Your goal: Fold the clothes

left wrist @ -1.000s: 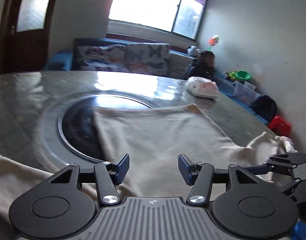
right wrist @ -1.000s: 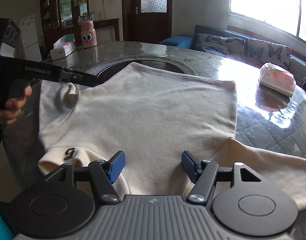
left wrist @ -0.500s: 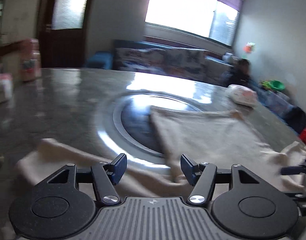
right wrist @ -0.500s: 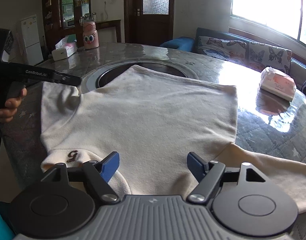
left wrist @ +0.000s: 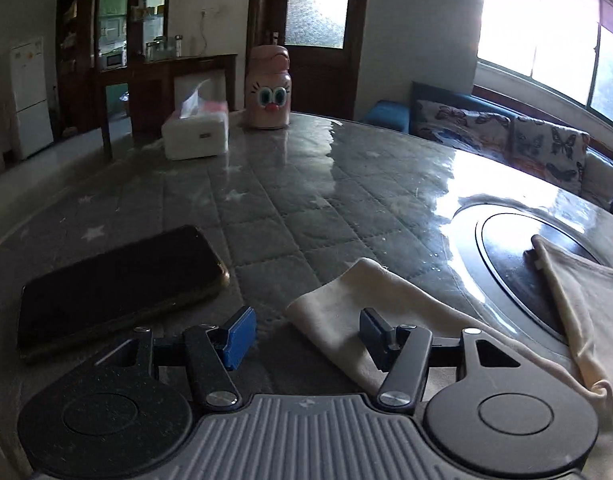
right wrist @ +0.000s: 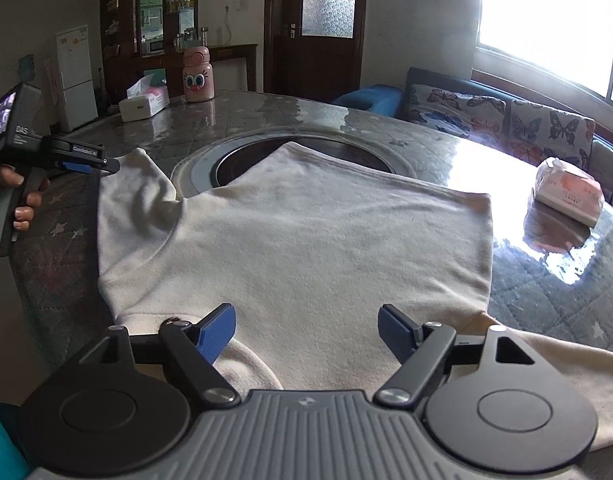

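Observation:
A cream sweater (right wrist: 306,240) lies flat on the round table (right wrist: 546,280), one sleeve (right wrist: 134,200) spread to the left. My right gripper (right wrist: 306,332) hovers over the near neck edge. Its jaws are opening and nothing is pinched between them. My left gripper (right wrist: 86,162), held by a hand (right wrist: 22,200), sits at the end of that sleeve. In the left wrist view the left gripper (left wrist: 306,336) is open, jaws closing slightly. The sleeve's cuff (left wrist: 346,312) lies on the table beneath the right finger (left wrist: 376,336), and neither pad presses on it.
A dark phone (left wrist: 118,280) lies just left of the cuff. A tissue box (left wrist: 196,136) and a pink bottle (left wrist: 268,92) stand at the far side. A tissue pack (right wrist: 568,192) sits at the right. A round dark inset (left wrist: 514,264) marks the table's middle.
The left gripper has swung left, from over the sweater's body to the sleeve's cuff. The right gripper stayed in place and its jaws spread wider.

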The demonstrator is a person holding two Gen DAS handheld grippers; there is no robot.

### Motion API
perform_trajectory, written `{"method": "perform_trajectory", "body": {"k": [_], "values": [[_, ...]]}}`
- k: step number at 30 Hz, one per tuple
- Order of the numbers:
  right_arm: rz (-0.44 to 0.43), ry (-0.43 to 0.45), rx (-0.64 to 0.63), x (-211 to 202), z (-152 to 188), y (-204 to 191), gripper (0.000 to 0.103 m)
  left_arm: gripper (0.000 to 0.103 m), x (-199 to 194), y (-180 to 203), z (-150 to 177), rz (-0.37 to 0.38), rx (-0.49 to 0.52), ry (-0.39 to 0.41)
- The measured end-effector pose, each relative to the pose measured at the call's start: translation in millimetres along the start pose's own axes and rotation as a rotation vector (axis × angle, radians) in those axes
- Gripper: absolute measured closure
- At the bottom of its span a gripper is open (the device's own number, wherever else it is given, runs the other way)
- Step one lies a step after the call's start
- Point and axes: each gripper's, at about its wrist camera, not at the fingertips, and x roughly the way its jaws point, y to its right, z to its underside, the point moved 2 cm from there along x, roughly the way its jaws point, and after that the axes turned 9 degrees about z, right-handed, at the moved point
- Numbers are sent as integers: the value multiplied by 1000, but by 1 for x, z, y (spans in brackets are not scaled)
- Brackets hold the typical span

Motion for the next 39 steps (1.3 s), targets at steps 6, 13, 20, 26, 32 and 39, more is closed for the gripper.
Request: {"method": "perform_trajectory", "body": {"k": [6,13,20,26,32,39], "values": [[5,10,8,-3,-2,0,25,76,2,1,-1,24,13,16],[9,25,45,-6,-5,5,44,92,-26,9,-8,155,-28,61],[10,40,134,-10,-6,20,51,93,-85,69,-30,478,20,139],[22,42,201,-14,1,36,51,93,-115,138,-28,758,106,142],[15,23,266,-12,11,47,51,90,-109,201,6,912,189,39],[10,16,288,-10,15,51,52,80,-98,205,41,904,352,-65]]}}
